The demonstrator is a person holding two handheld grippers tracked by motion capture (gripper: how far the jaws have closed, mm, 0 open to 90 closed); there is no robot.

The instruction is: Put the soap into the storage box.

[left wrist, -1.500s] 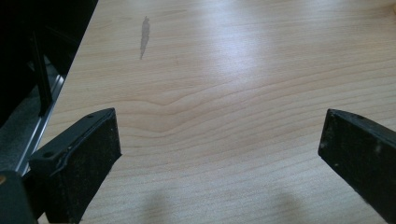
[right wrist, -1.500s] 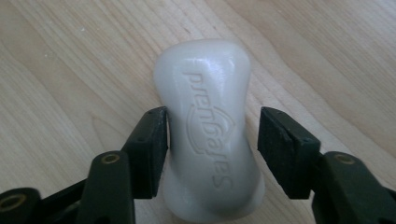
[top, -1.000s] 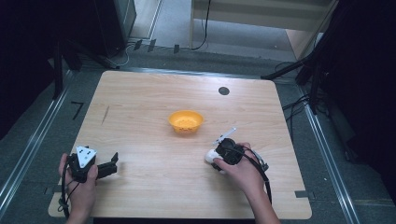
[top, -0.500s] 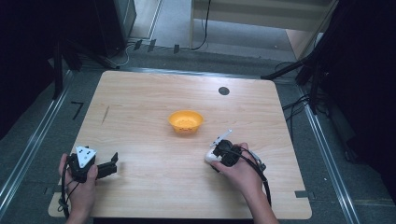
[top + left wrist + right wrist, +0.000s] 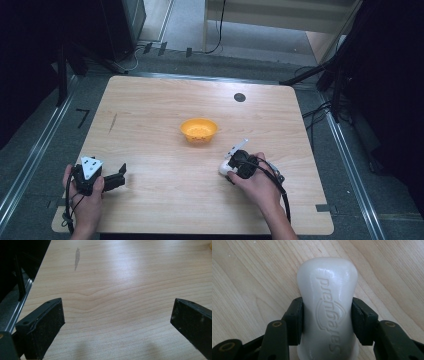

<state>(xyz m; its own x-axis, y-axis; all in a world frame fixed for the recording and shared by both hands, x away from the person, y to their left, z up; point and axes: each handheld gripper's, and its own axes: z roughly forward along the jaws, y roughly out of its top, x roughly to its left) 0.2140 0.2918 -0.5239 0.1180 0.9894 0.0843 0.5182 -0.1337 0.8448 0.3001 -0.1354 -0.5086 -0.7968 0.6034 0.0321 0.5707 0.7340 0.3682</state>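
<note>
A white bar of soap (image 5: 327, 285) with raised lettering lies on the wooden table (image 5: 249, 277). My right gripper (image 5: 327, 305) is shut on it, one pad pressed to each long side. From above, the right gripper (image 5: 236, 161) and the soap (image 5: 224, 168) sit right of centre, just in front of an orange bowl (image 5: 199, 129). My left gripper (image 5: 118, 177) rests at the table's front left. In the left gripper view, the left gripper (image 5: 117, 312) stands open, with bare wood between its jaws.
A dark streak (image 5: 77, 257) marks the wood ahead of the left gripper. A small black round disc (image 5: 239, 97) sits near the table's far edge. Metal rails (image 5: 30, 160) run along both sides of the table, with dark equipment stands beyond them.
The right gripper has edged slightly toward the person with the soap held. The left gripper has stayed where it was.
</note>
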